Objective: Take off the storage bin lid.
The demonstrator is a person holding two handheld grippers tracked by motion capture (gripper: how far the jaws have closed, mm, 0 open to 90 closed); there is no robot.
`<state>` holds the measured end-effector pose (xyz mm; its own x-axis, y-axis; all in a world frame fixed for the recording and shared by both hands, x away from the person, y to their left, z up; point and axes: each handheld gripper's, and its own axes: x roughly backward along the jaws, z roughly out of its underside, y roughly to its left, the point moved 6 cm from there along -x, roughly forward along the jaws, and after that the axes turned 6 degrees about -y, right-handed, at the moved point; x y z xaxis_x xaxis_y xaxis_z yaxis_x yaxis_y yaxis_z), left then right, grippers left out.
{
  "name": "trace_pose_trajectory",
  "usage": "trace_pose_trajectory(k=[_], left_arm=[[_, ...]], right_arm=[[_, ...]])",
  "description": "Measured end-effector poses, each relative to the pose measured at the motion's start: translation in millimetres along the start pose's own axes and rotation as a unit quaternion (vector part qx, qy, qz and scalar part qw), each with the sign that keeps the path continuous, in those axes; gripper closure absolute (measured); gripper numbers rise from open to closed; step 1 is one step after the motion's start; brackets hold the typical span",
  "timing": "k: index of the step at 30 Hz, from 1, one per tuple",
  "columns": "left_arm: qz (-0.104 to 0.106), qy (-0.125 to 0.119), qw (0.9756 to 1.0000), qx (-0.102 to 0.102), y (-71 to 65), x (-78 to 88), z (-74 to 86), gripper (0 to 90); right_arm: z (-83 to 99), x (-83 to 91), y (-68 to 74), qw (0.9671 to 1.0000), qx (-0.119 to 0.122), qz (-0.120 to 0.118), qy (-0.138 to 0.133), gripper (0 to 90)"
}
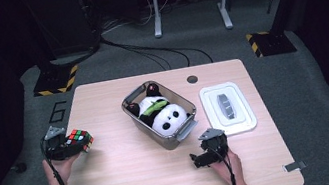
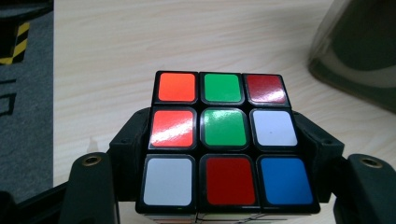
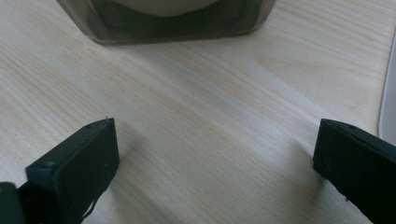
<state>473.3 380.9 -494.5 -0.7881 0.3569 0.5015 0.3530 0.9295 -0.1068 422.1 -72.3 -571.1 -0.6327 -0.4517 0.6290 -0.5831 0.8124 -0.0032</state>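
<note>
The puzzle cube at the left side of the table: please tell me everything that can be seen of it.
The puzzle cube is a three-by-three twisty cube with a black plastic frame and glossy coloured stickers, and it is scrambled. In the left gripper view its visible face shows orange, green and dark red in the far row, red-orange, green and white in the middle, and white, red and blue in the near row. The left gripper is shut on its two opposite sides. In the high view it sits near the left edge of the wooden table.

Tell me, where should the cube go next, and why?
Probably over to the bin. The left gripper is shut on the cube, near the table's left edge, and the bin stands open to its right with its lid off. A panda fills much of it, so aim for a free corner.
</note>
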Motion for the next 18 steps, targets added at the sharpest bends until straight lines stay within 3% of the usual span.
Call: trace_pose_trajectory(k=[5,18], left_arm=[[0.016,-0.002,0.9998,-0.012,-11.8,2.6,-15.1,33.7],[0.033,-0.010,0.9985,-0.043,-35.2,1.8,-43.7,33.8]], right_arm=[[0.6,0.7,1.1,1.0000,-0.008,0.001,0.003,0.0],[0.6,0.8,0.3,1.0000,-0.003,0.000,0.002,0.0]])
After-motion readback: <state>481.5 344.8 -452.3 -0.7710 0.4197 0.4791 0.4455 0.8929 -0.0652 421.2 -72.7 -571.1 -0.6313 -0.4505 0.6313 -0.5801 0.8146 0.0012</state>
